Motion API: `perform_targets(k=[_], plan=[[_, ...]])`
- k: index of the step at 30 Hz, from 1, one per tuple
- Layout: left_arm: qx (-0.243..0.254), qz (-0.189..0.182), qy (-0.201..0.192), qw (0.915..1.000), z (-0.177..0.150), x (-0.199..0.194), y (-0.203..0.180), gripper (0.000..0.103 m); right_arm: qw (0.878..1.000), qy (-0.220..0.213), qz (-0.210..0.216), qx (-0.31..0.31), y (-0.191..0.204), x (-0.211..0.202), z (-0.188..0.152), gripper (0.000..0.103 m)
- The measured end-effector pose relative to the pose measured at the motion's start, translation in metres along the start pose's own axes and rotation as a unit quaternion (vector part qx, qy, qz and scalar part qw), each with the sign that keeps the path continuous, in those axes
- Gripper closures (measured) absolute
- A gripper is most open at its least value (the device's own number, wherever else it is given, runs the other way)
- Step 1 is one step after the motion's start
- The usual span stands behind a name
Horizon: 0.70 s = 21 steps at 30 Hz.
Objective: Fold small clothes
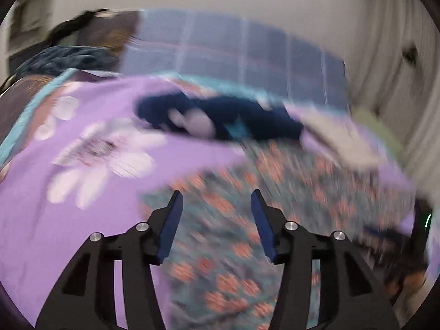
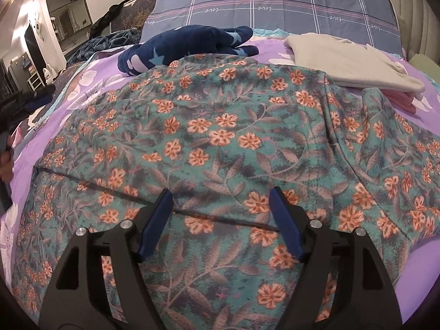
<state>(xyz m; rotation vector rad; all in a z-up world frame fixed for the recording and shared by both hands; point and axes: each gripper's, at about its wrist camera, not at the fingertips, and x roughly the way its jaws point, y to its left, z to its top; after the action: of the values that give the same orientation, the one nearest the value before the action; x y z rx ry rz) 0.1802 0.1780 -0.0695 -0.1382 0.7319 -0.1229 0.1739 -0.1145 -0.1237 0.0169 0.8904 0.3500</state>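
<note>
Bed [image 2: 429,269]: covered by a purple sheet printed with large white flowers; carries everything listed below.

Pillow [image 2: 275,2]: grey-blue with white and pink check lines, lying along the head edge of the bed.

Floral garment [image 2: 220,143]: teal cloth with orange flowers and grey leaves, spread flat over the middle of the bed and reaching down to its near edge. One fold line crosses it near the near edge. The left wrist view shows it blurred [image 1: 247,220].

Folded pale cloth [image 2: 349,63]: cream-coloured, stacked on something pink, towards the far right corner of the bed, just beside the floral garment's upper right edge.

Navy garment [image 2: 187,46]: dark blue with light-blue stars, bunched between the pillow and the floral garment's far edge, left of the bed's middle; its near part is overlapped by the floral cloth.

Right hand-held gripper [image 2: 221,196]: black frame, blue pads, jaws standing wide apart above the floral garment's fold line near the near edge; nothing between the pads.

Left hand-held gripper [image 1: 217,199]: same build, jaws partly open, nothing clamped; the view is smeared, with the floral garment's left margin and the purple sheet below it. Whether it touches the cloth cannot be told.
</note>
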Motion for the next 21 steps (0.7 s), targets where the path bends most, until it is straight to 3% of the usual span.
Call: perform_targets(k=[3, 5, 6, 9, 11, 14, 17, 19, 21], plan=[[0.041, 0.050, 0.082, 0.9946, -0.032, 0.054, -0.017, 0.045, 1.000, -0.004, -0.004, 0.013, -0.004, -0.005, 0.000, 0.037], [0.057, 0.062, 0.075, 0.9937, -0.030, 0.050, -0.023, 0.042, 0.999, -0.008, -0.022, 0.027, -0.011, -0.017, -0.001, 0.061], [0.054, 0.064, 0.082, 0.9931, -0.029, 0.052, -0.023, 0.041, 0.999, -0.013, -0.027, 0.035, -0.018, -0.026, -0.002, 0.066], [0.058, 0.064, 0.079, 0.9932, -0.032, 0.055, -0.021, 0.039, 0.993, -0.064, -0.038, 0.086, -0.062, -0.071, -0.004, 0.068], [0.057, 0.063, 0.078, 0.9933, -0.032, 0.052, -0.020, 0.039, 0.980, -0.103, -0.070, 0.154, -0.113, -0.109, -0.007, 0.068], [0.057, 0.063, 0.075, 0.9936, -0.033, 0.050, -0.020, 0.039, 0.938, -0.145, -0.102, 0.299, -0.206, -0.162, -0.029, 0.068], [0.061, 0.066, 0.073, 0.9933, -0.036, 0.047, -0.026, 0.038, 0.876, -0.169, -0.159, 0.424, -0.282, -0.202, -0.068, 0.069], [0.063, 0.068, 0.073, 0.9931, -0.036, 0.047, -0.026, 0.037, 0.845, -0.176, -0.179, 0.473, -0.320, -0.217, -0.091, 0.069], [0.063, 0.066, 0.072, 0.9932, -0.035, 0.048, -0.025, 0.037, 0.825, -0.172, -0.170, 0.510, -0.345, -0.217, -0.106, 0.069]])
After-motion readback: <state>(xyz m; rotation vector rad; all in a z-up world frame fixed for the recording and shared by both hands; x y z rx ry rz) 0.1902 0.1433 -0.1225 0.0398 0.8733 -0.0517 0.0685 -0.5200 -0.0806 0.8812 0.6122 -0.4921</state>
